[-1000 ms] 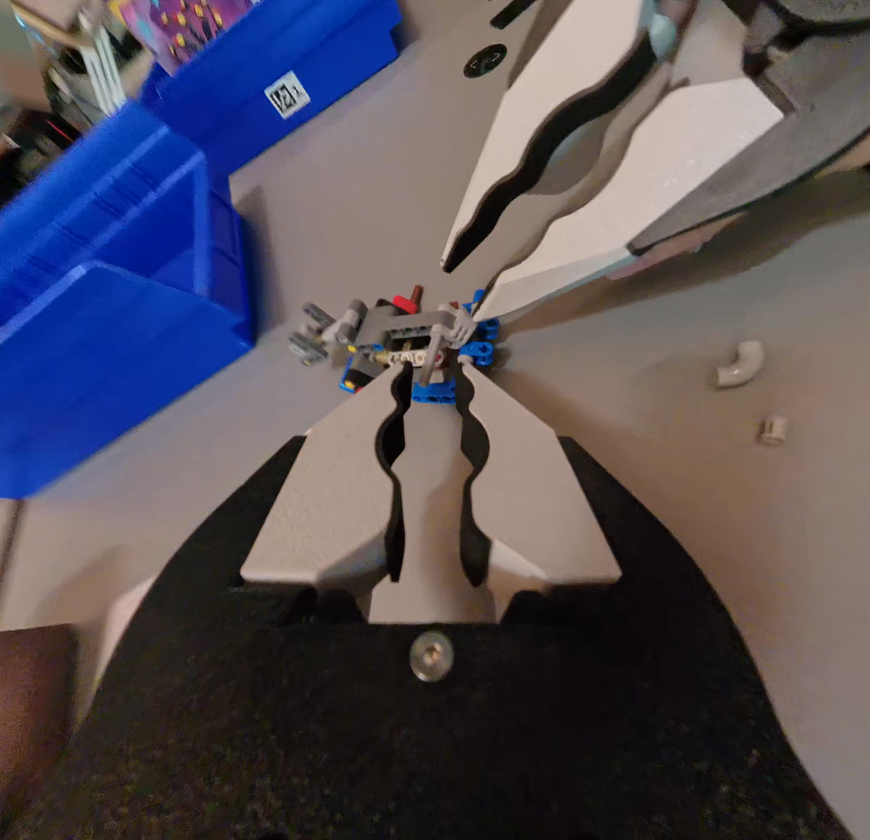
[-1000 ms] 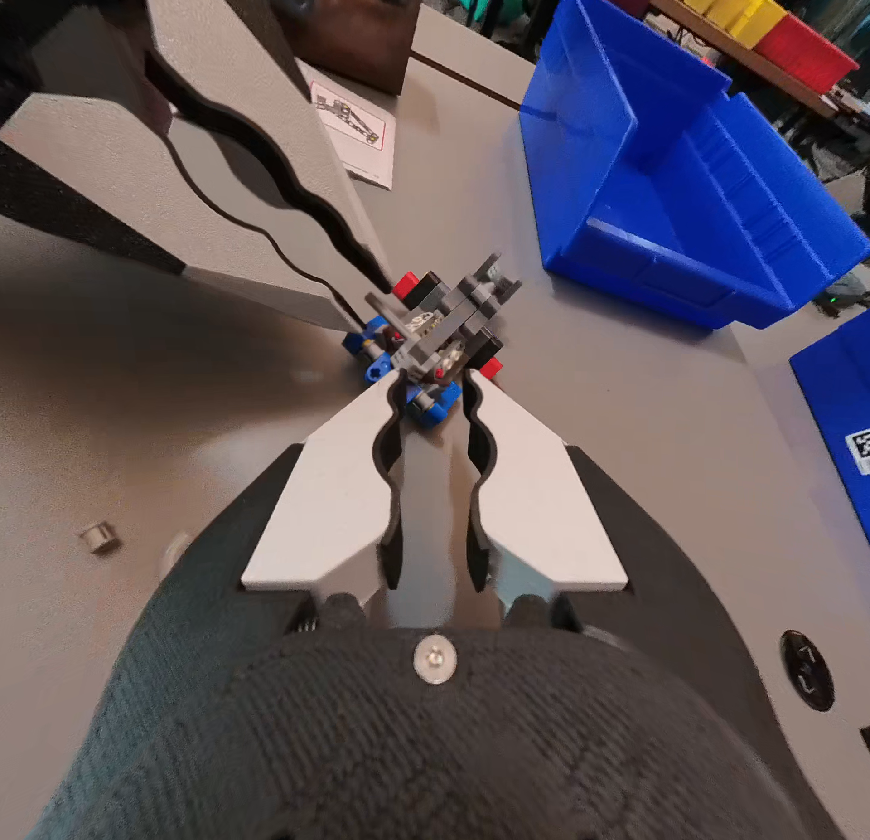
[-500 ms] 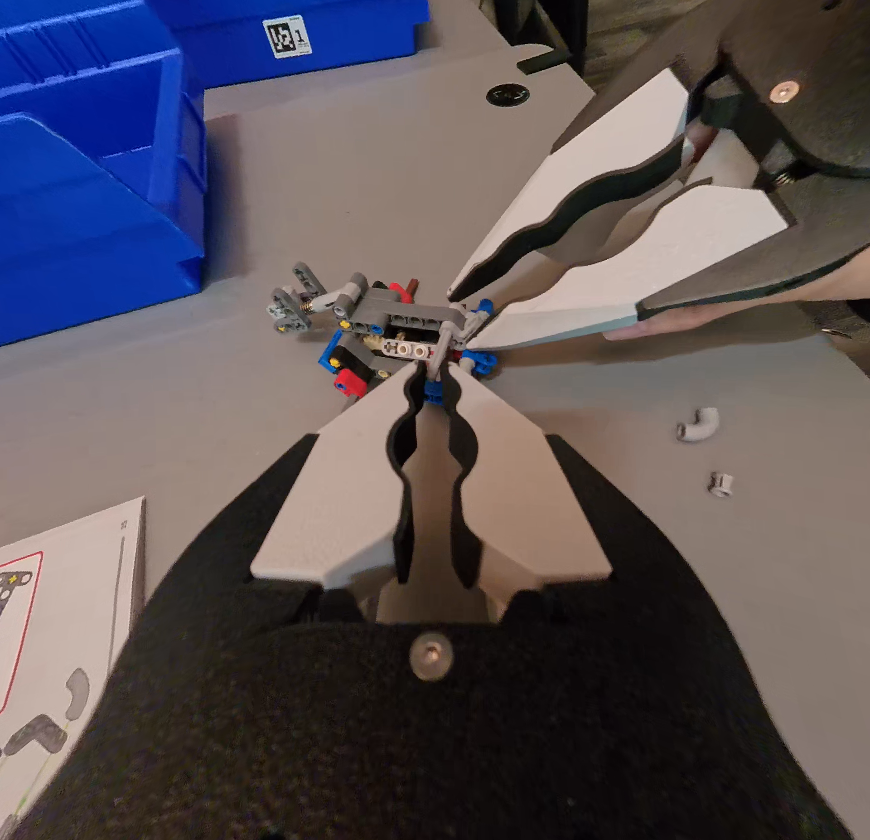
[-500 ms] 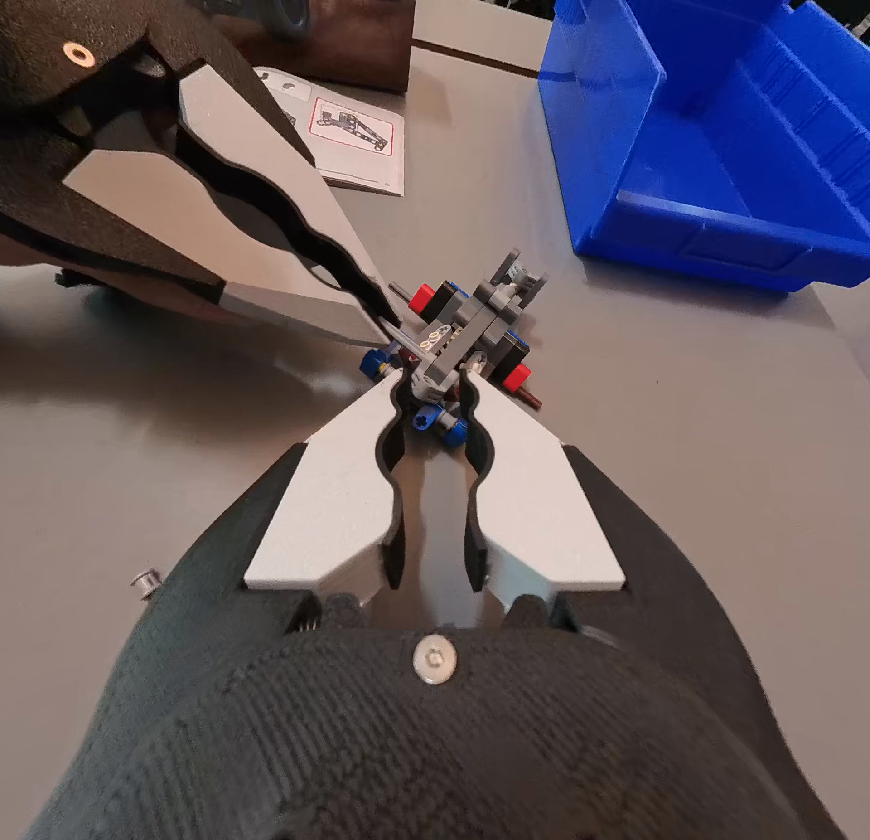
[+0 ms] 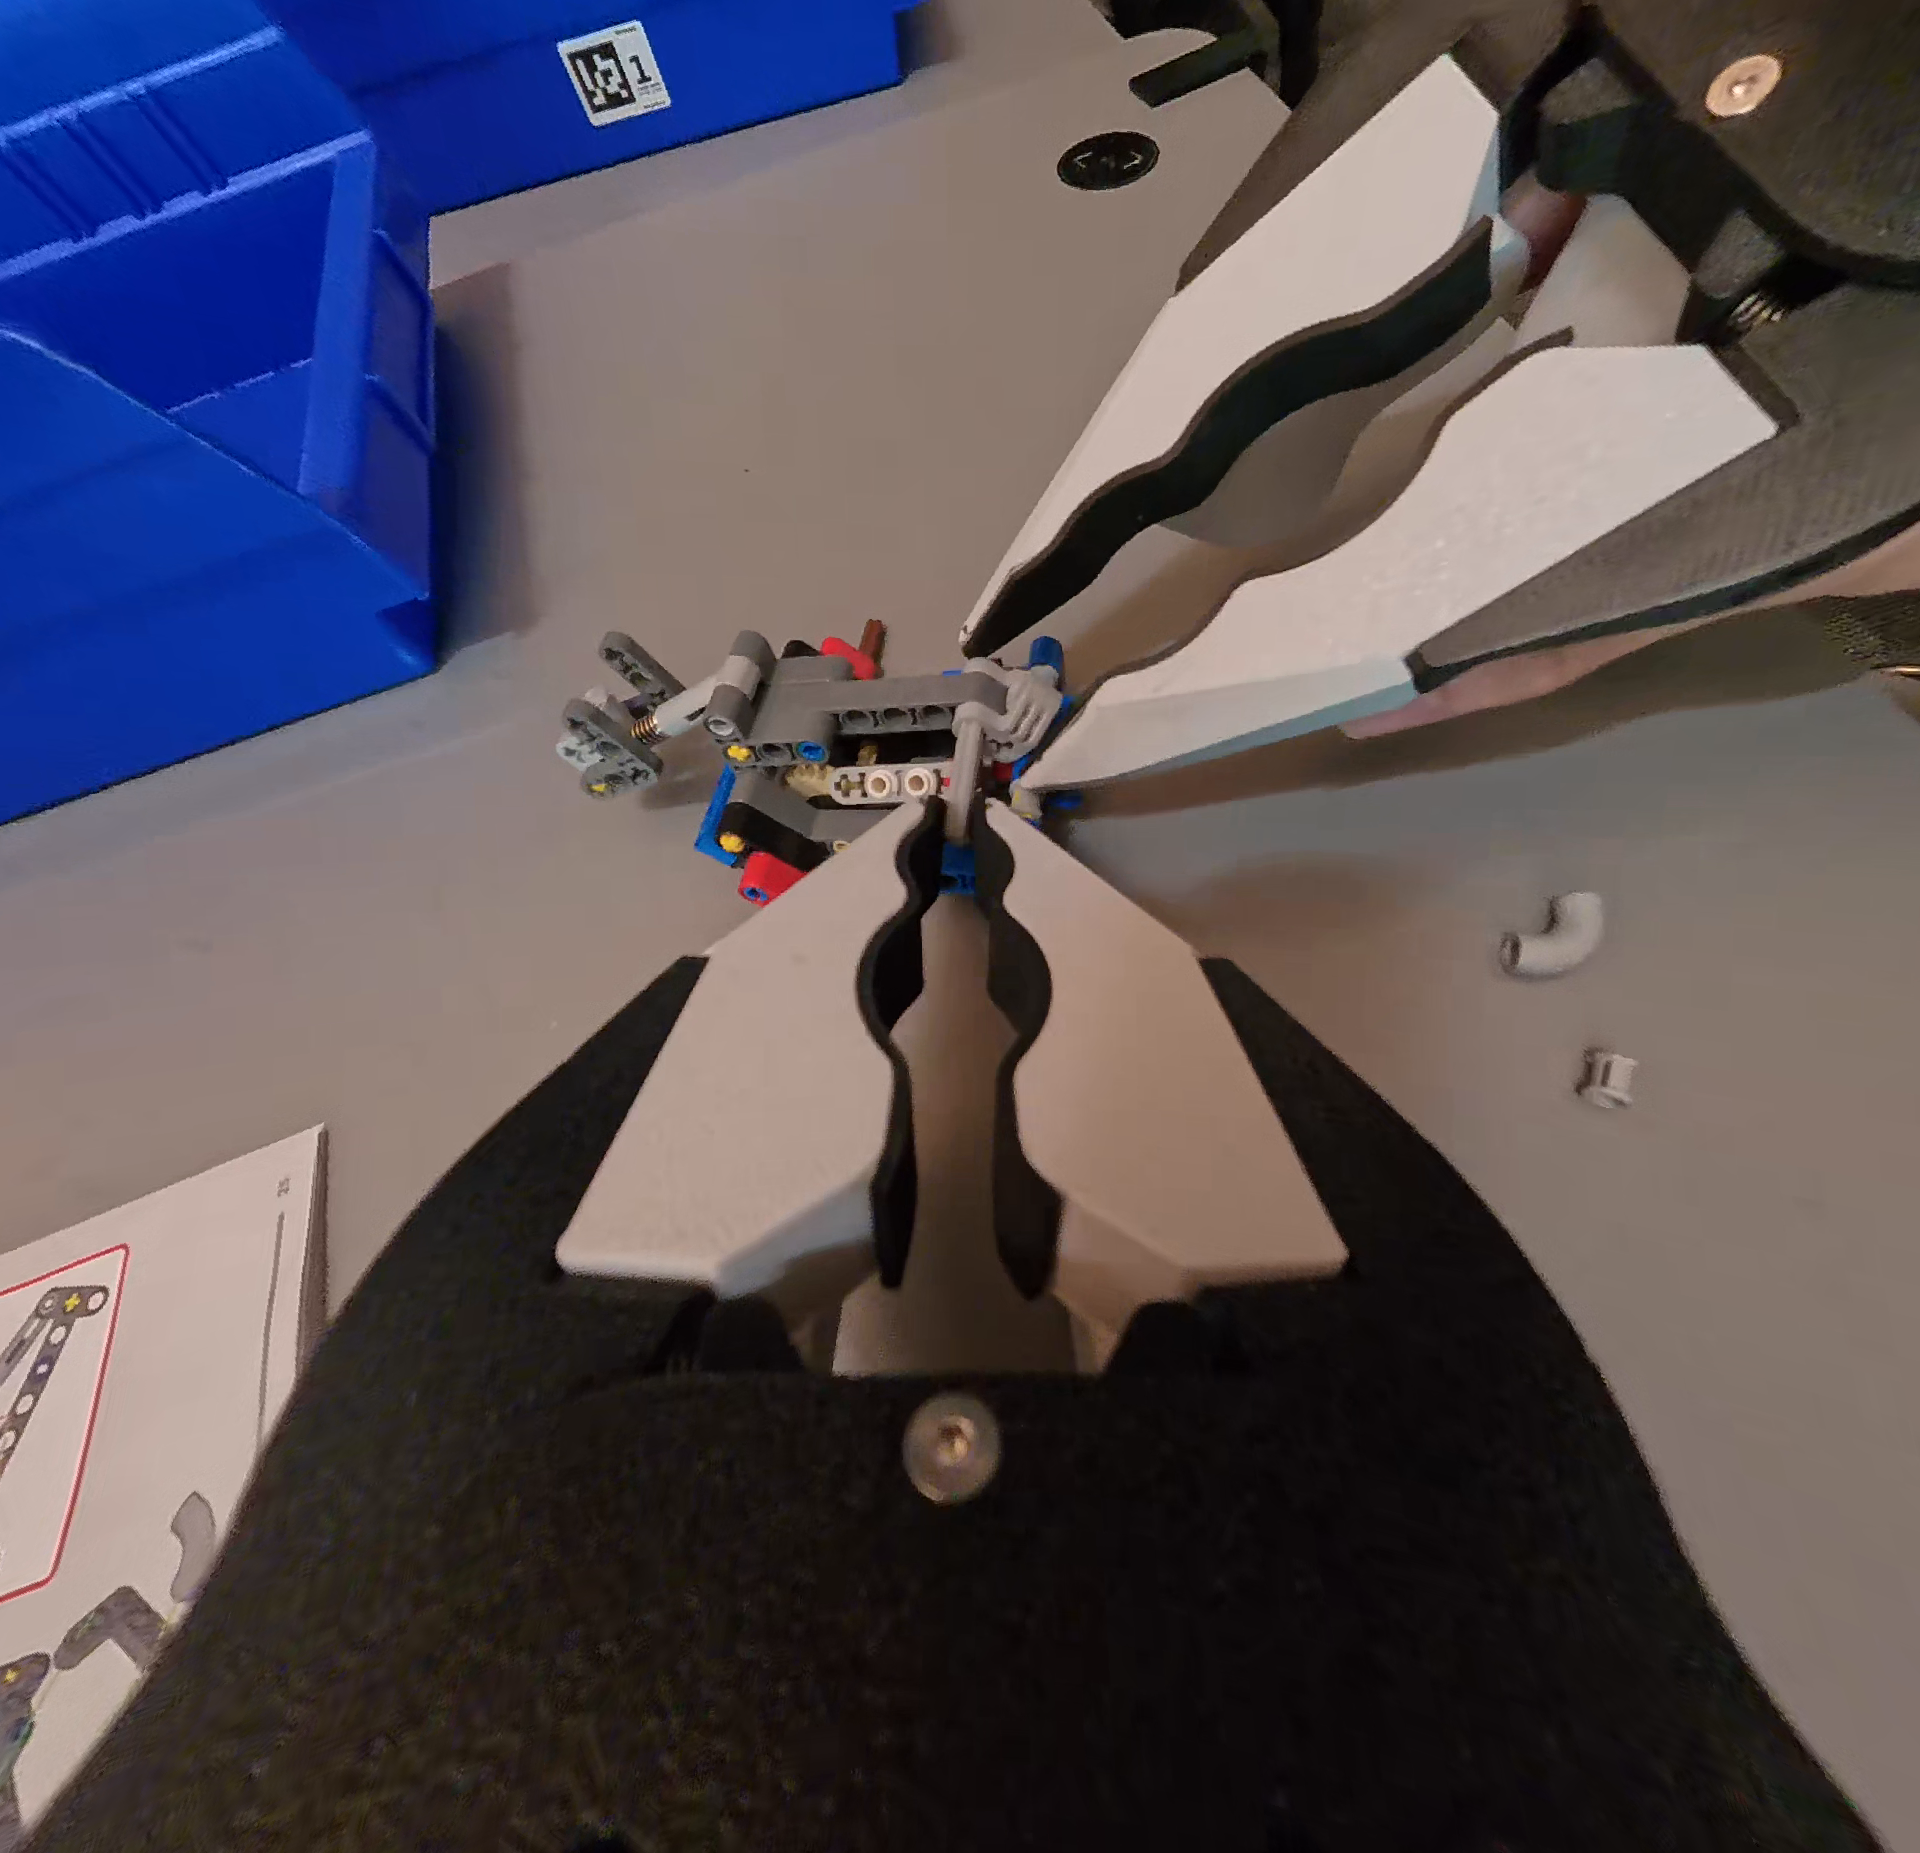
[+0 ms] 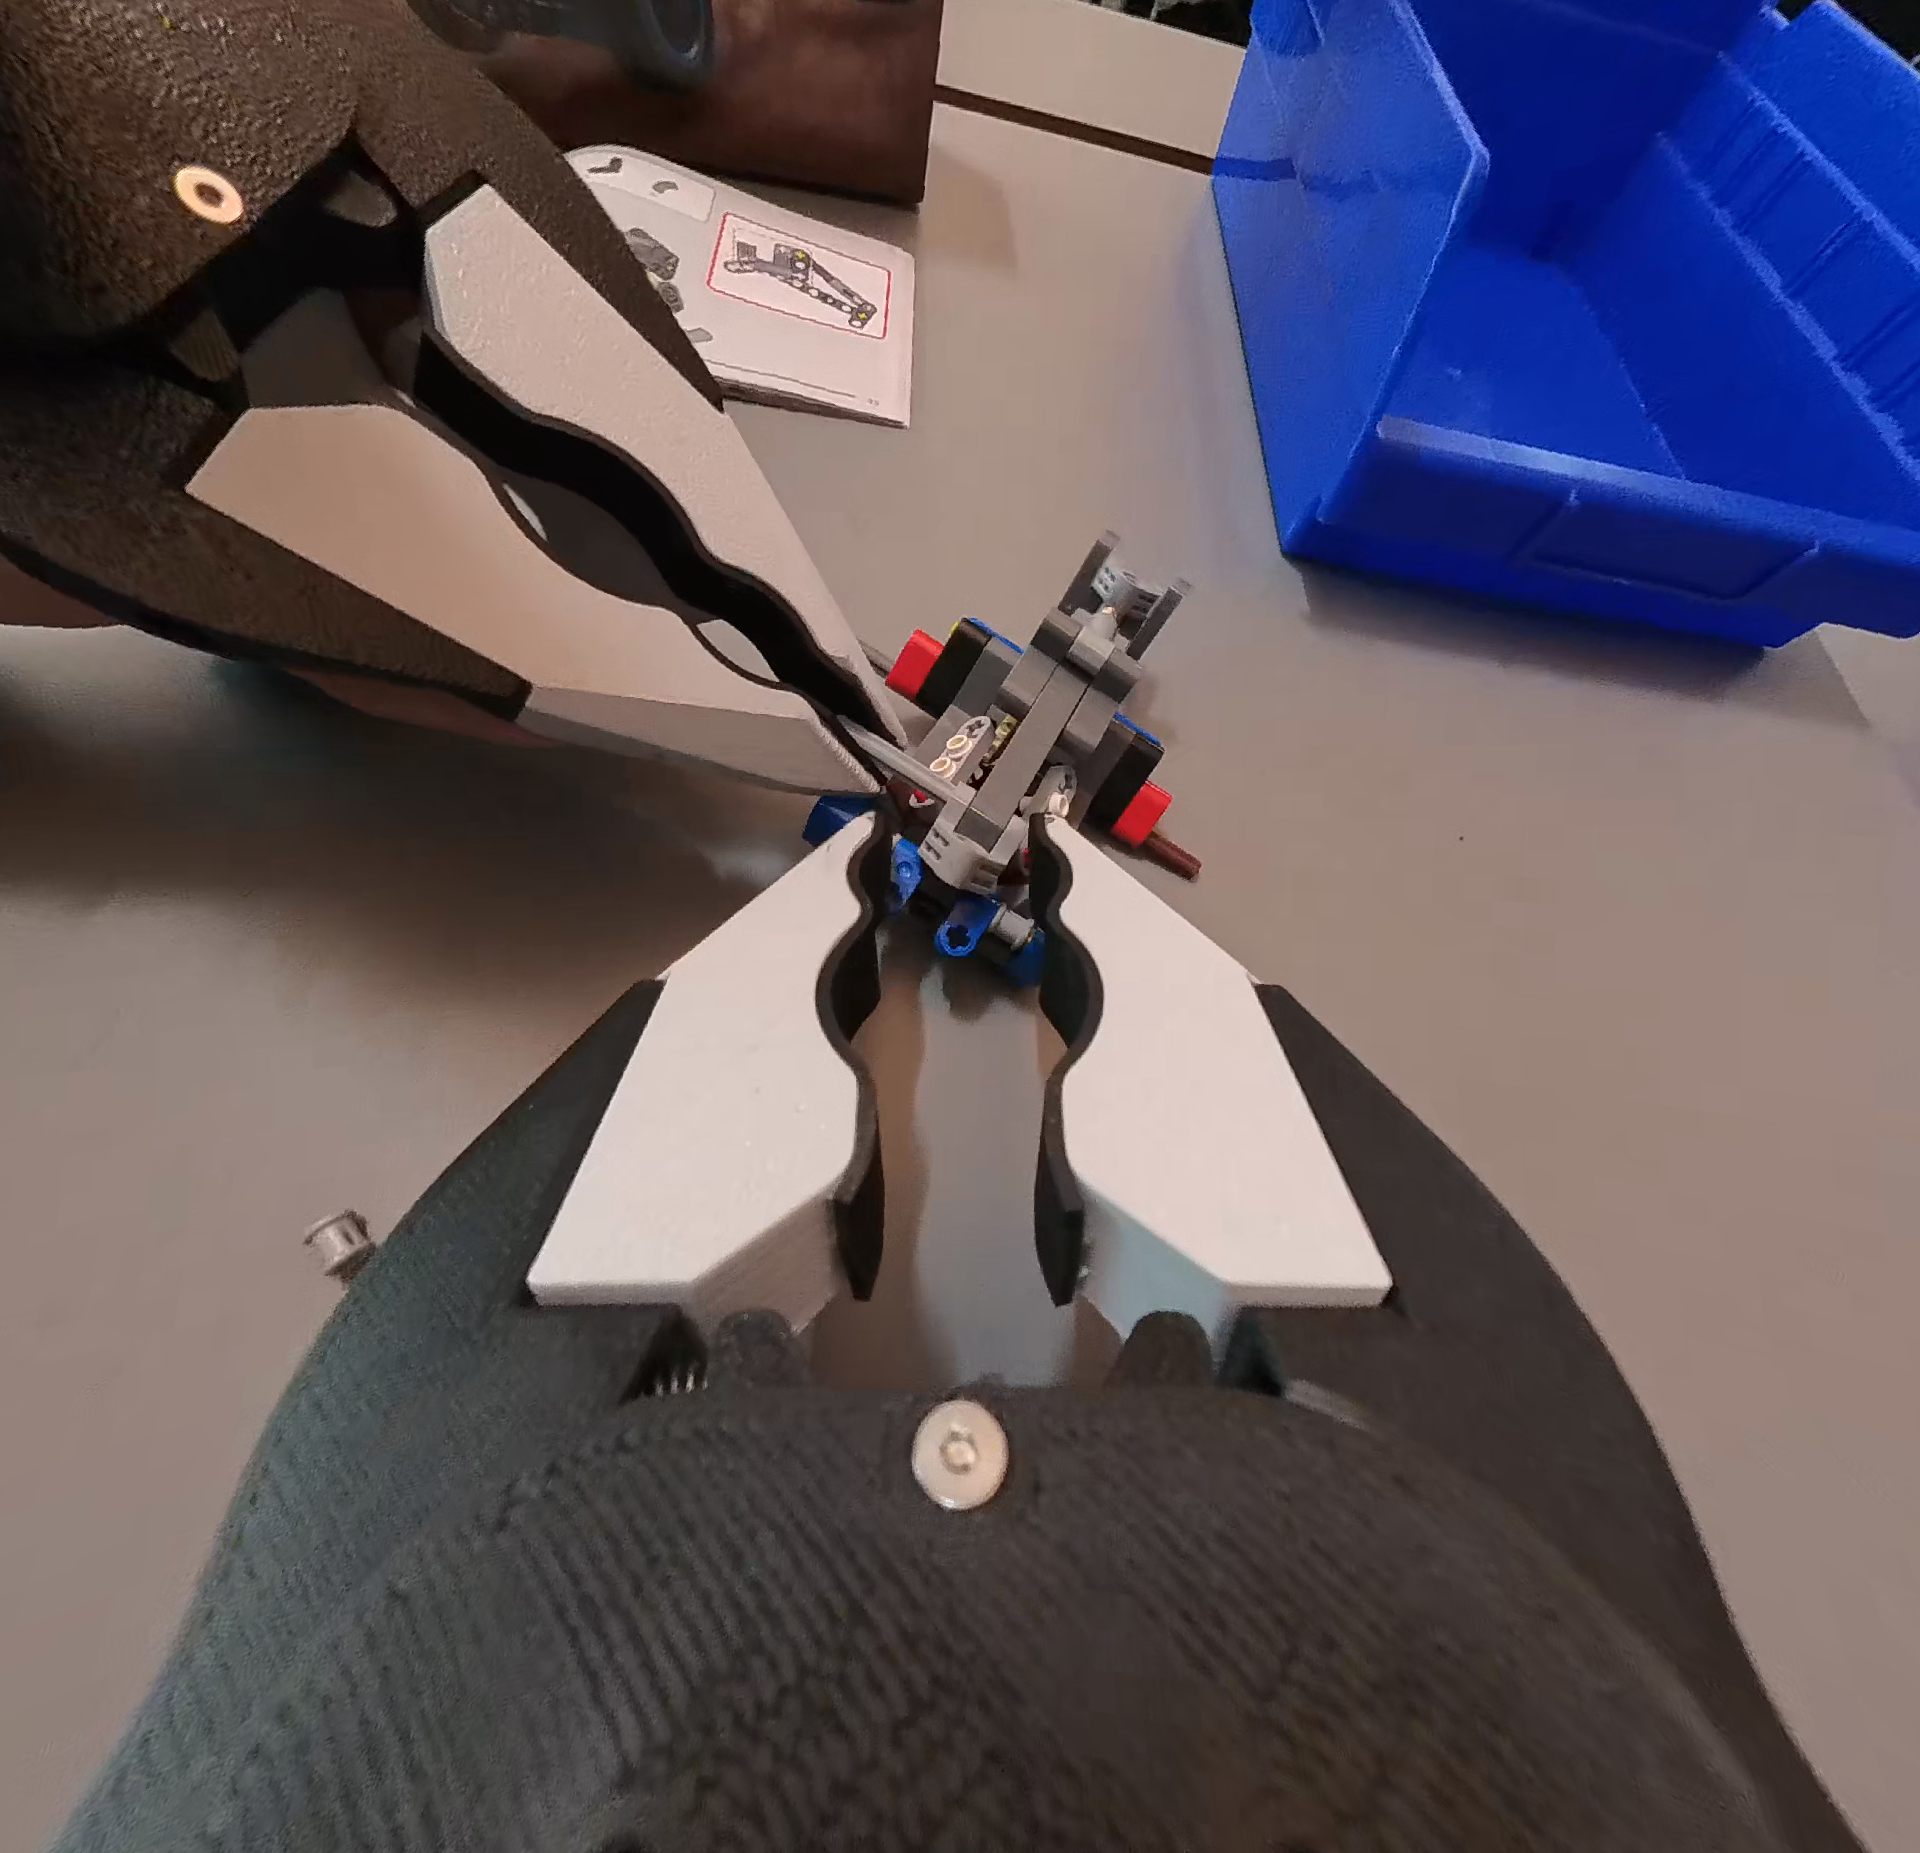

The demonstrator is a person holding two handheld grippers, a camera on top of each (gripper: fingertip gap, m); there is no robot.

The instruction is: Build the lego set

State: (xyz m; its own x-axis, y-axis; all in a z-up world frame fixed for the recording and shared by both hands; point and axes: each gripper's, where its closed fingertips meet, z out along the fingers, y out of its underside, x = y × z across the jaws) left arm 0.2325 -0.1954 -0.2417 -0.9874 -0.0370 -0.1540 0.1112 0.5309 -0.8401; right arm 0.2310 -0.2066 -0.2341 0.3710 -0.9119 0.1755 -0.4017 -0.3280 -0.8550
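Note:
A small brick model (image 5: 831,733) of grey beams with blue, red and black parts lies on the grey table (image 5: 727,401). It also shows in the right wrist view (image 6: 1039,723). My left gripper (image 5: 956,816) is shut on a thin grey axle (image 5: 966,764) that sticks out of the model's side. The right wrist view shows it (image 6: 878,764) pinching that axle (image 6: 914,764). My right gripper (image 6: 961,847) is open, its fingertips on either side of the model's near end, with small gaps beside the grey beam. It enters the left wrist view from the right (image 5: 1003,712).
Blue bins stand to one side (image 5: 208,453) (image 6: 1558,349). A flat blue lid (image 5: 623,37) bears a marker tag. An instruction booklet (image 5: 156,1388) (image 6: 800,317) lies by a brown box (image 6: 727,58). A grey elbow piece (image 5: 1553,936) and a grey bush (image 5: 1605,1076) lie loose. Both grippers' tips are close together, under 4 cm apart. It is some 10 centimetres from my right tips to the grey elbow piece (image 5: 1553,936).
My left jaws have closed from a small gap onto the grey axle. My right jaws first narrowed on the model's end, then spread slightly. The model stays on the table.

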